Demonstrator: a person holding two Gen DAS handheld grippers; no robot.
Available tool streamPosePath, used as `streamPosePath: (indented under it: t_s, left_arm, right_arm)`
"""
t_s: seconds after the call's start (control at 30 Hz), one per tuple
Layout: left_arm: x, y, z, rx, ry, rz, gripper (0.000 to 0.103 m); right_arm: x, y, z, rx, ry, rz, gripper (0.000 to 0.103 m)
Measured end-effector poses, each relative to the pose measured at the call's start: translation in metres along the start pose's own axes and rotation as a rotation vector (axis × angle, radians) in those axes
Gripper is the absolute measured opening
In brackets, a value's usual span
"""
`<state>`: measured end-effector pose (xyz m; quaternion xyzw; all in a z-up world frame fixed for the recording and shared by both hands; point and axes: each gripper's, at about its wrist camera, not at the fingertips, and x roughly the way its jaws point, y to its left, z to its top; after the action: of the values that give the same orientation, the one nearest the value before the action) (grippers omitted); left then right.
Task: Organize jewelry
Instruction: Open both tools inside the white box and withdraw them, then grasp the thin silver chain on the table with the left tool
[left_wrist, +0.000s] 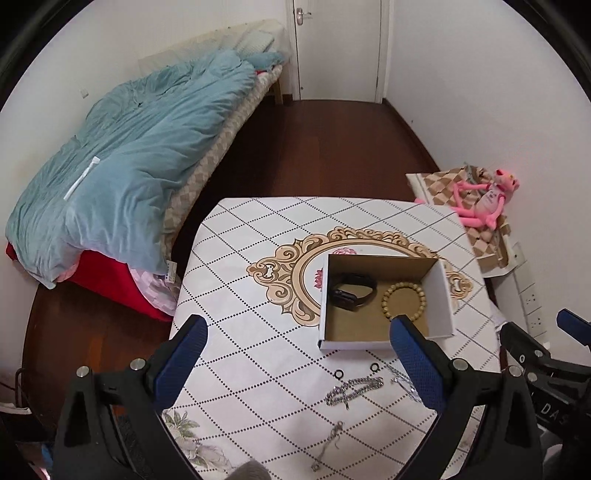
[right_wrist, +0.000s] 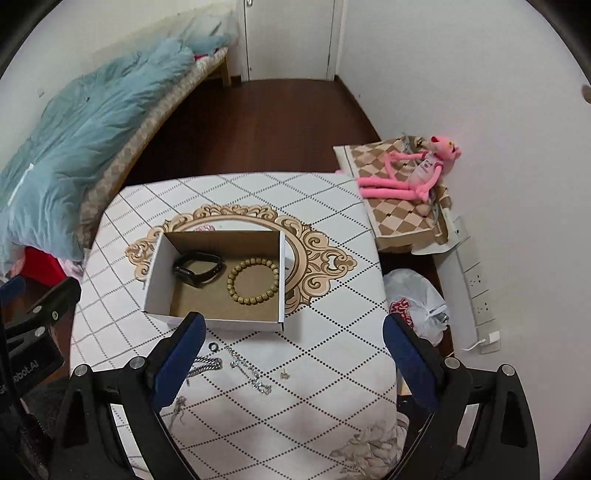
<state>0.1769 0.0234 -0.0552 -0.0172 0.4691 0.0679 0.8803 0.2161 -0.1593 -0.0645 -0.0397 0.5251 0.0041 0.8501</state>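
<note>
An open cardboard box (left_wrist: 441, 291) (right_wrist: 155, 273) stands on the table. Inside lie a black watch band (left_wrist: 351, 290) (right_wrist: 199, 271) and a wooden bead bracelet (left_wrist: 404, 301) (right_wrist: 253, 278). In front of the box lie two small black rings (left_wrist: 339, 374) (left_wrist: 375, 367), a thick silver chain (left_wrist: 352, 389) (right_wrist: 207, 365), a thin silver chain (left_wrist: 404, 382) (right_wrist: 251, 373), another thin chain (left_wrist: 328, 443) (right_wrist: 177, 410) and a tiny earring (right_wrist: 284, 374). My left gripper (left_wrist: 299, 347) is open above the table, empty. My right gripper (right_wrist: 293, 339) is open, empty, above the chains.
The table (left_wrist: 258, 332) (right_wrist: 332, 332) has a white patterned cloth. A bed with a blue duvet (left_wrist: 129, 155) stands to the left. A pink plush toy (right_wrist: 413, 173) lies on a checked cushion at the right. A white plastic bag (right_wrist: 417, 299) sits on the floor.
</note>
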Motion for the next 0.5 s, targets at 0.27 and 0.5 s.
streamPosePath:
  t_s: [0.27,0.5]
  left_arm:
    - [-0.032,0.002,-0.012,-0.004,-0.037,-0.017,0.101]
    - [-0.040,0.004,-0.015,-0.028,-0.060,-0.035,0.101]
  right_arm:
    - [-0.038,-0.002,-0.012,0.009,-0.061,-0.005,0.098]
    - [-0.050,-0.003,-0.019,0.023,-0.083,0.028,0.098]
